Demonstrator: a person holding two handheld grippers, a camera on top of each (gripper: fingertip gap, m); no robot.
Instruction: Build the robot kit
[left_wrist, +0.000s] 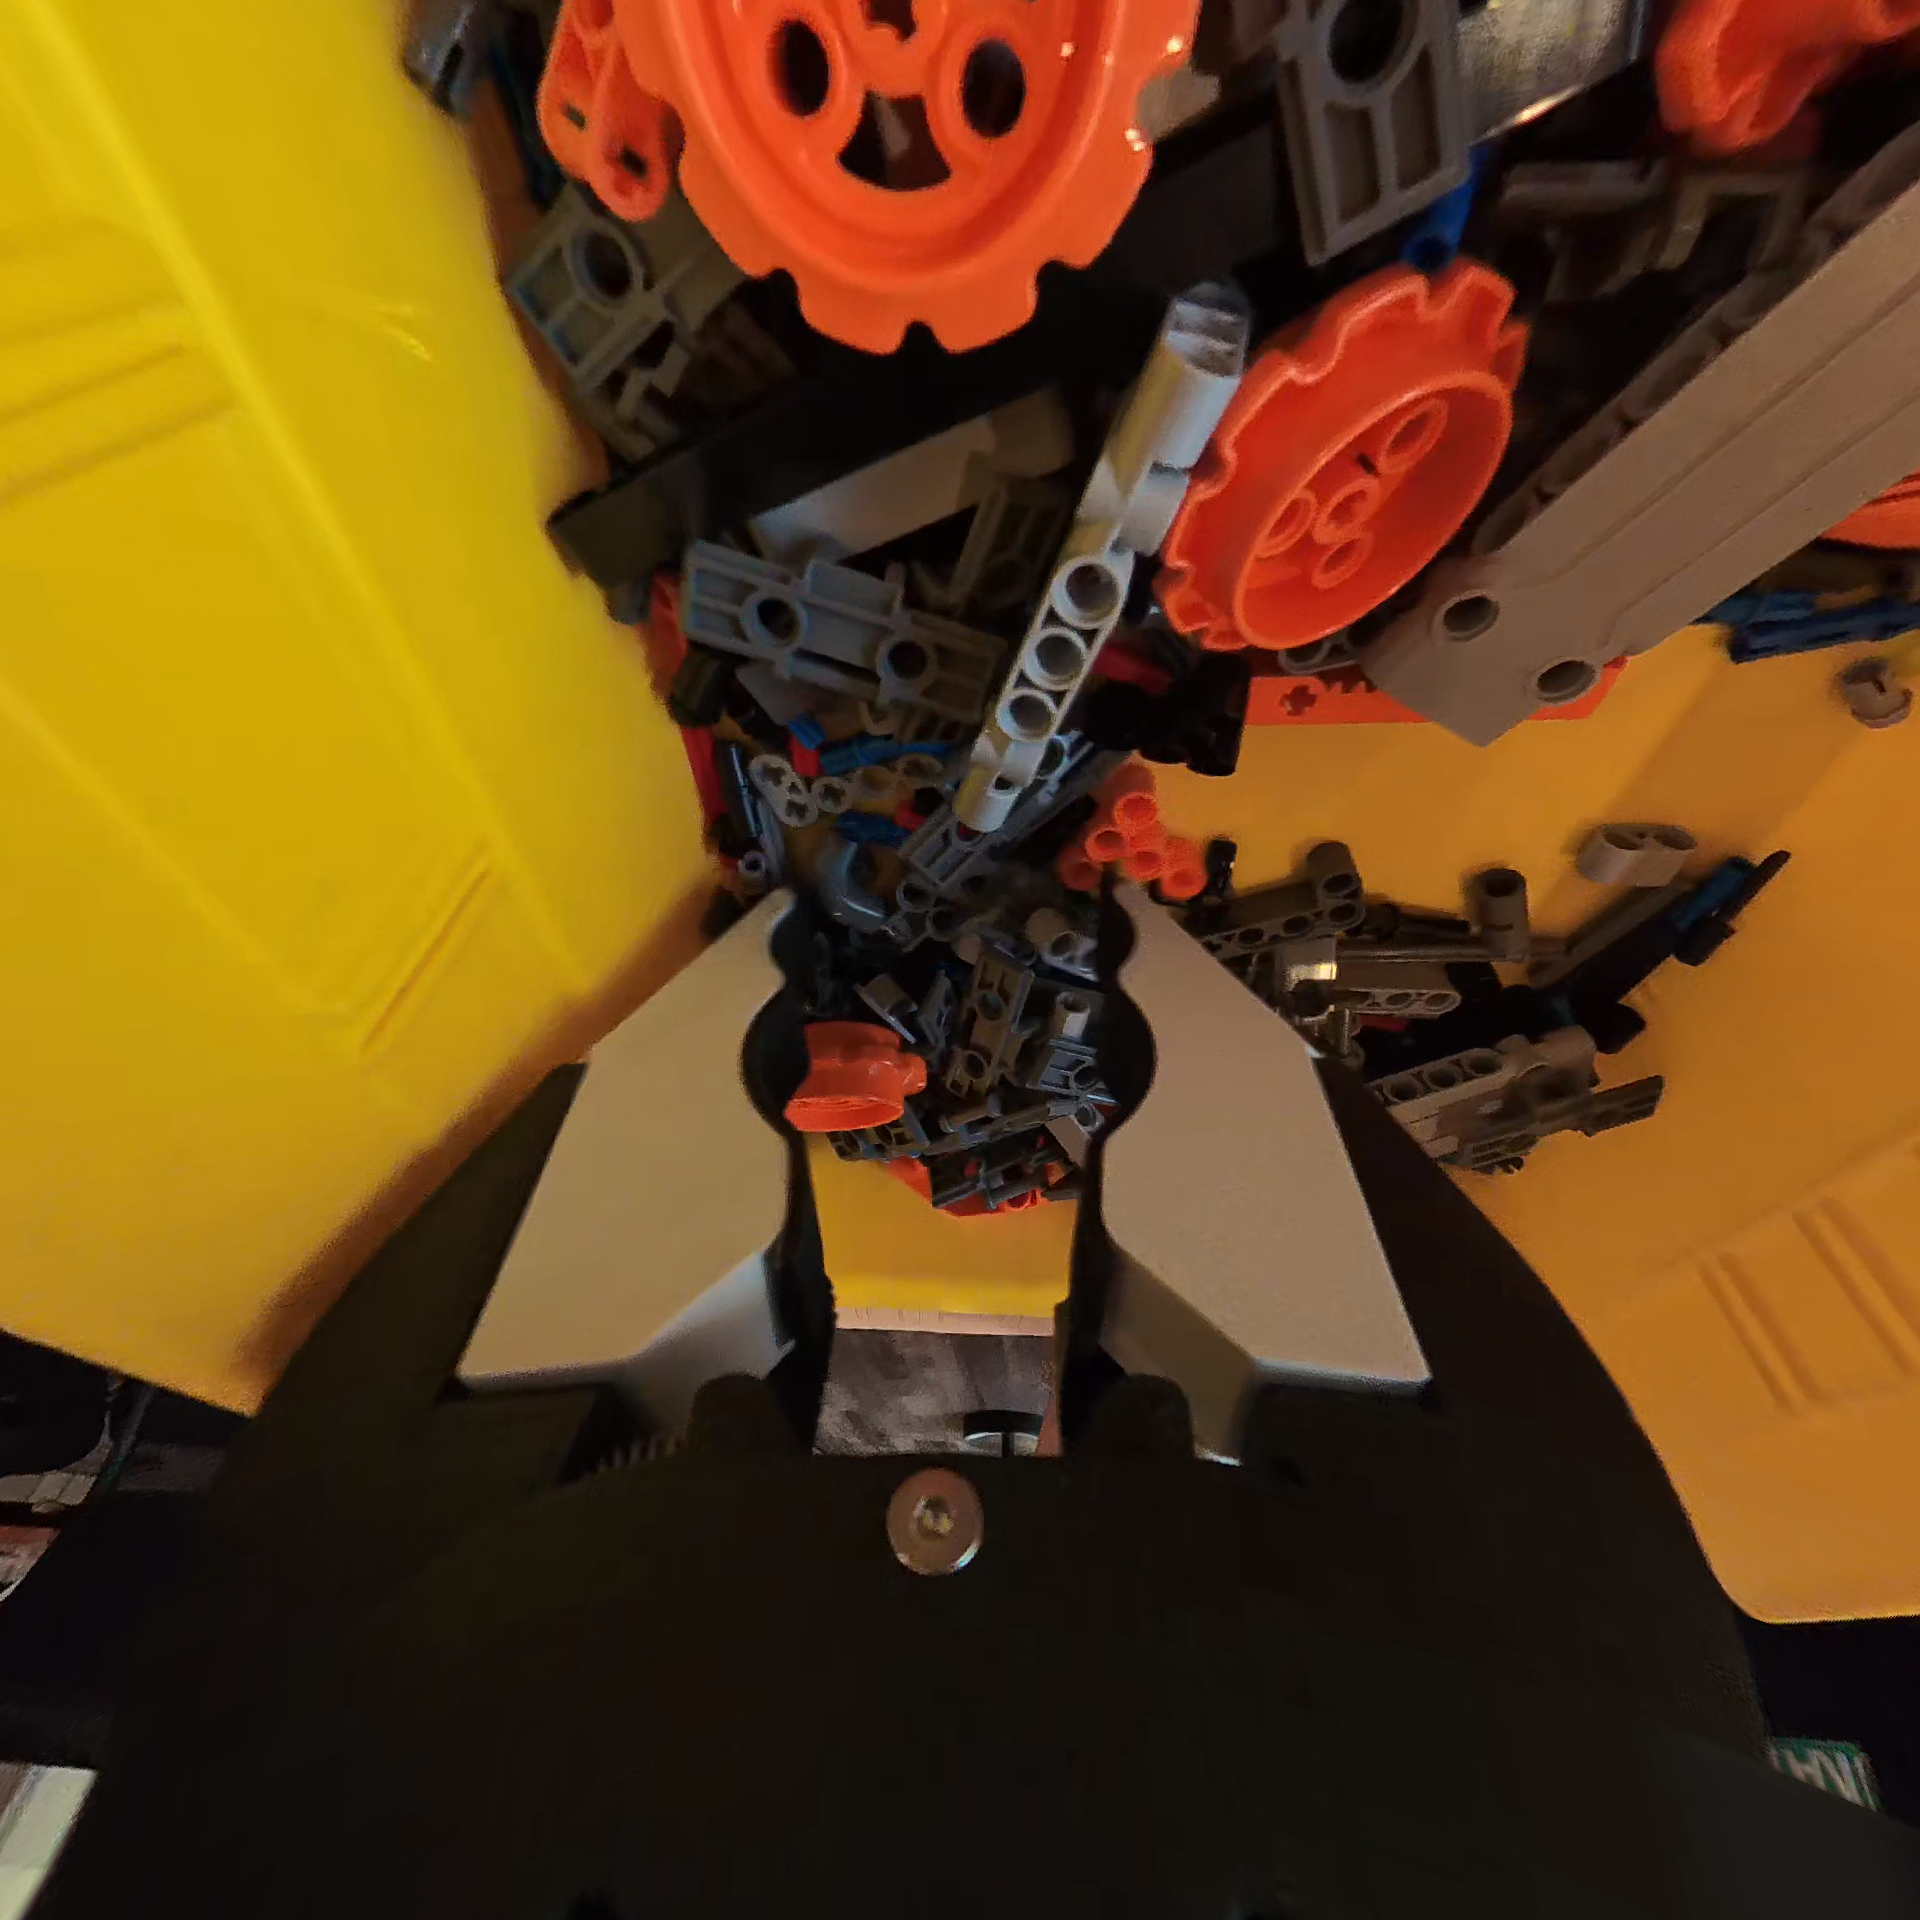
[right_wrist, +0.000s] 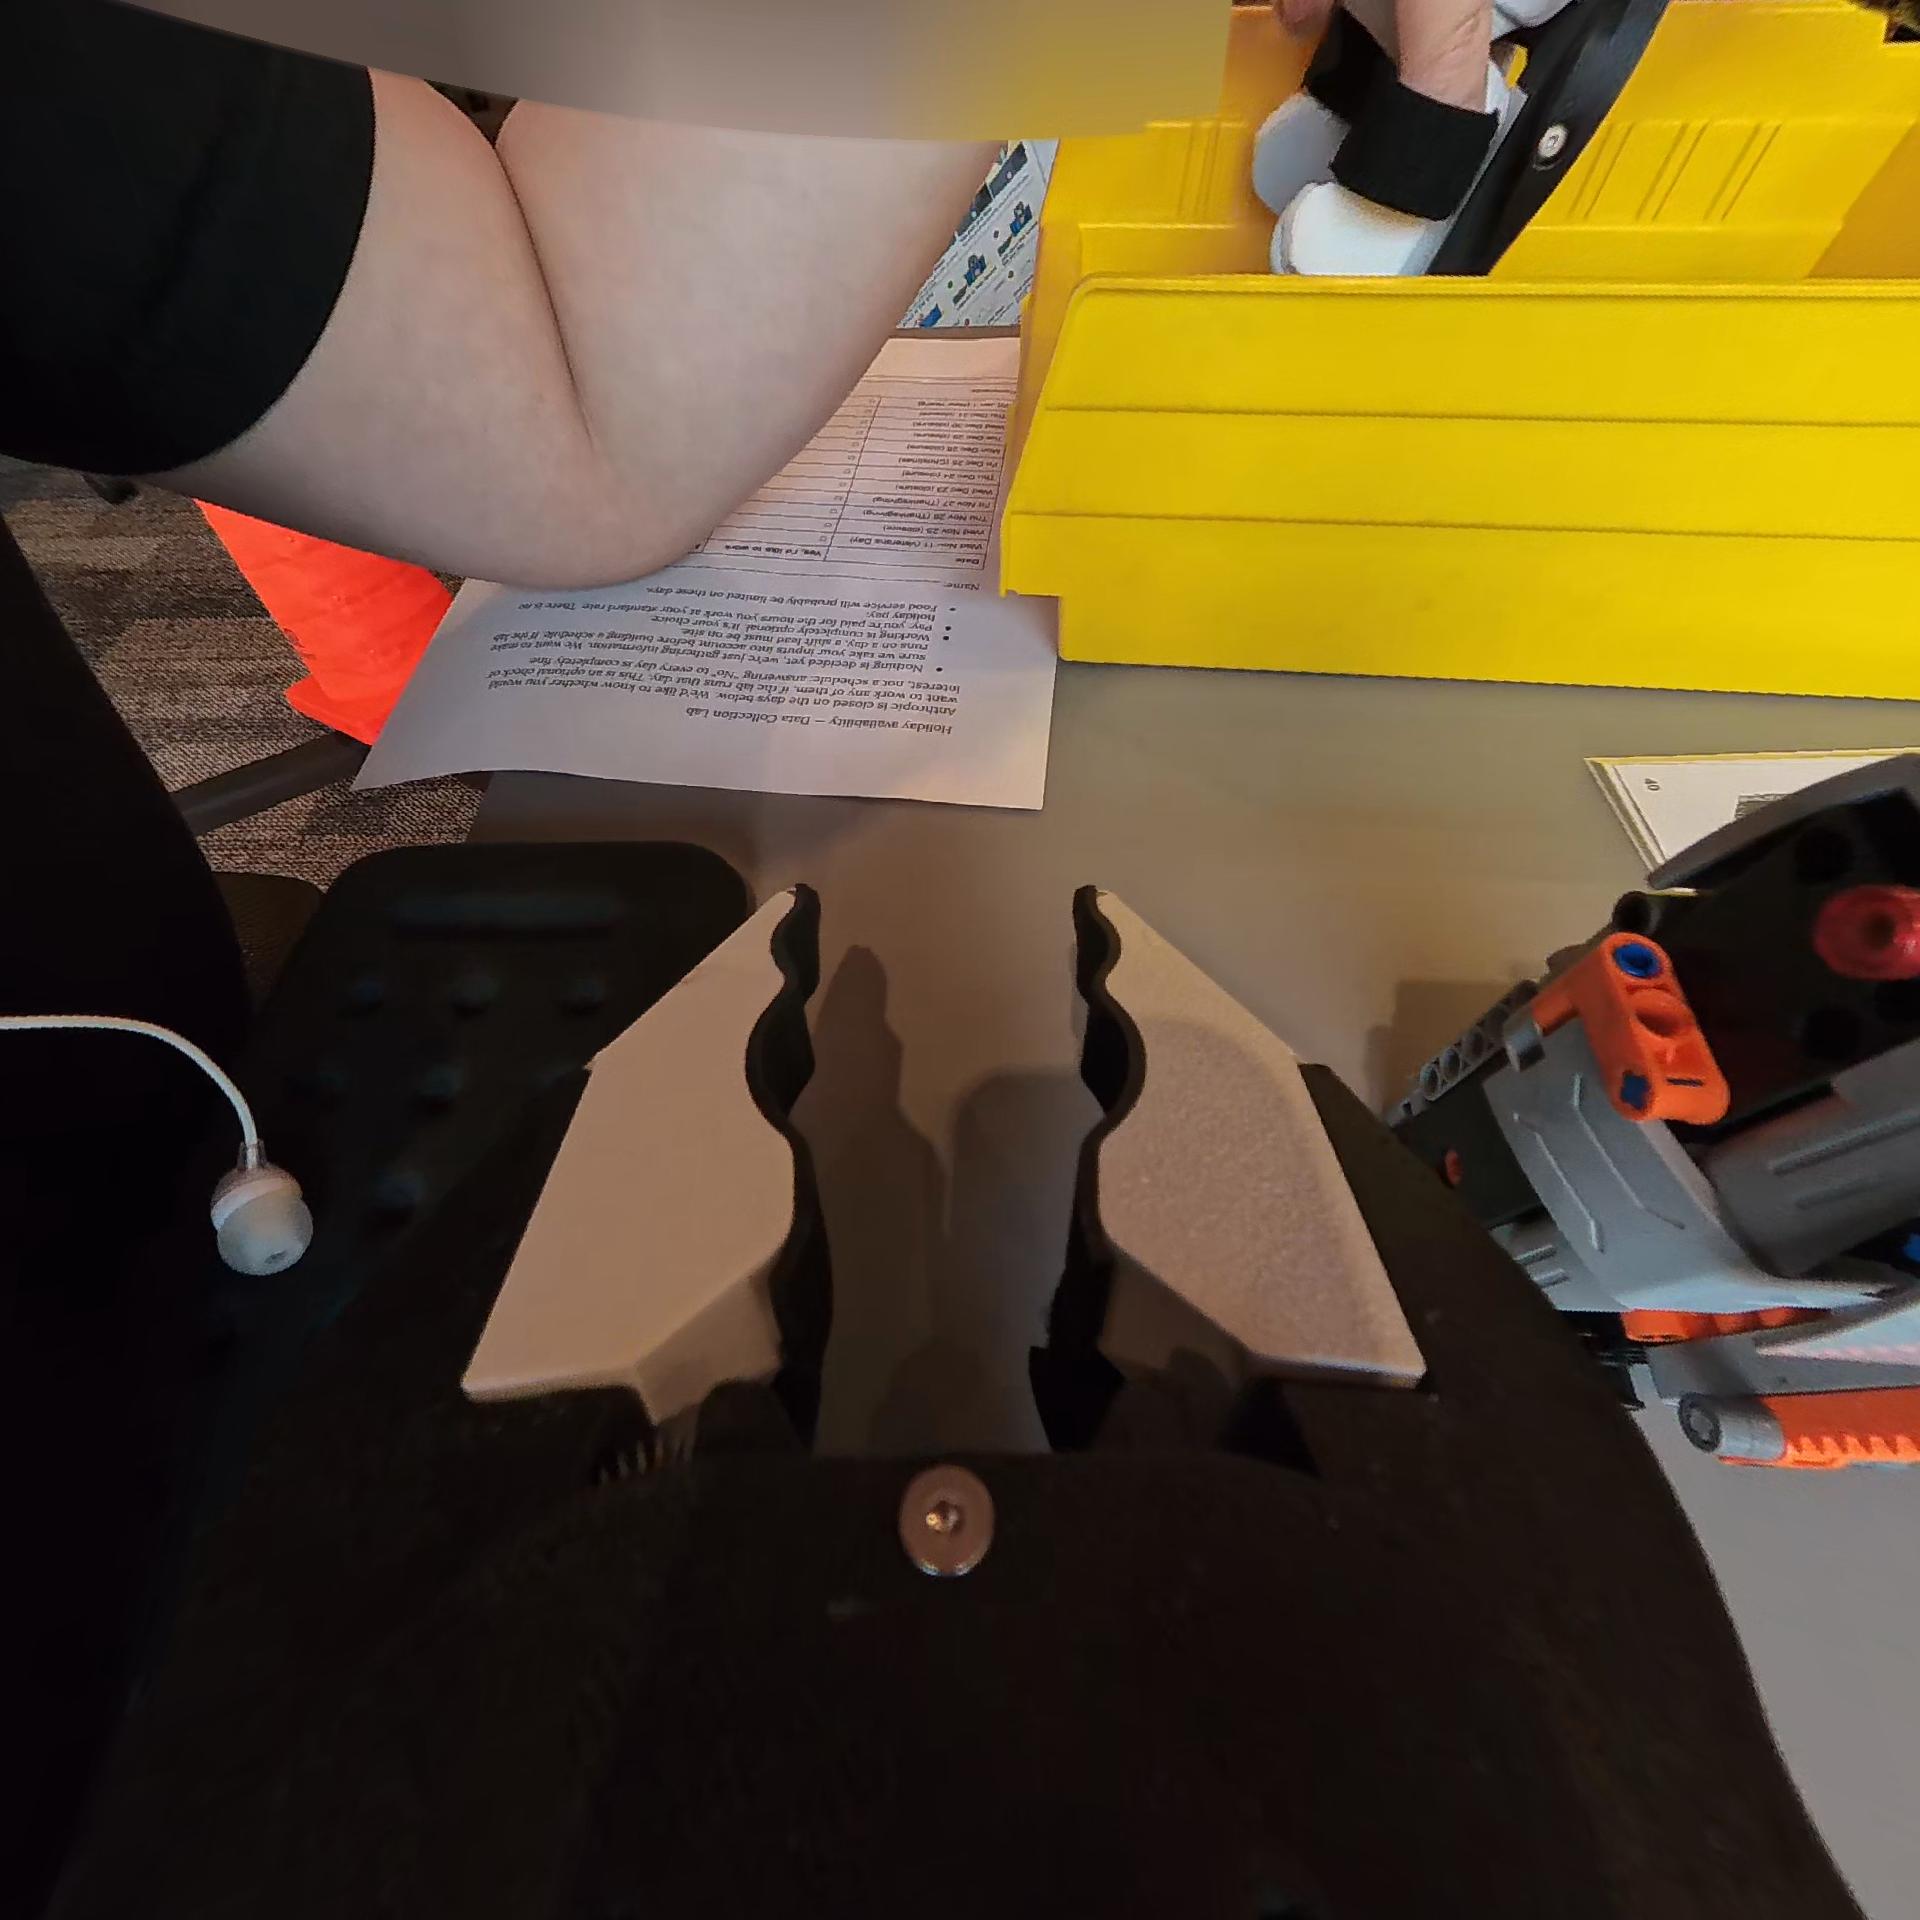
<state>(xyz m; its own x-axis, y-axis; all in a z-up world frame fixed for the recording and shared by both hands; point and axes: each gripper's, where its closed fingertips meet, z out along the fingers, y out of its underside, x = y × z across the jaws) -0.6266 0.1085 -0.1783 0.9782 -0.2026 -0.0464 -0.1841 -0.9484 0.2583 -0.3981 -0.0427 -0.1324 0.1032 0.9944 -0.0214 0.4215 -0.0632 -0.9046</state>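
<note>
Left hand-held gripper (left_wrist: 948, 914) hung inside the yellow bin (left_wrist: 312, 644), jaws wide and holding nothing, over a heap of small grey parts (left_wrist: 997, 1029); a small orange wheel (left_wrist: 854, 1075) lay by its left finger. Right hand-held gripper (right_wrist: 943, 902) stood wide and empty above the grey counter (right_wrist: 1299, 862), near a printed sheet (right_wrist: 727, 686), with a grey-orange model (right_wrist: 1683, 1174) to its right.

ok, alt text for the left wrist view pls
The left gripper, fingers open and holding nothing, points down into a yellow bin above a pile of small grey, black and blue building-toy parts. A small orange knob lies between the fingers, with larger orange toothed wheels and a pale grey holed beam farther ahead.
</note>
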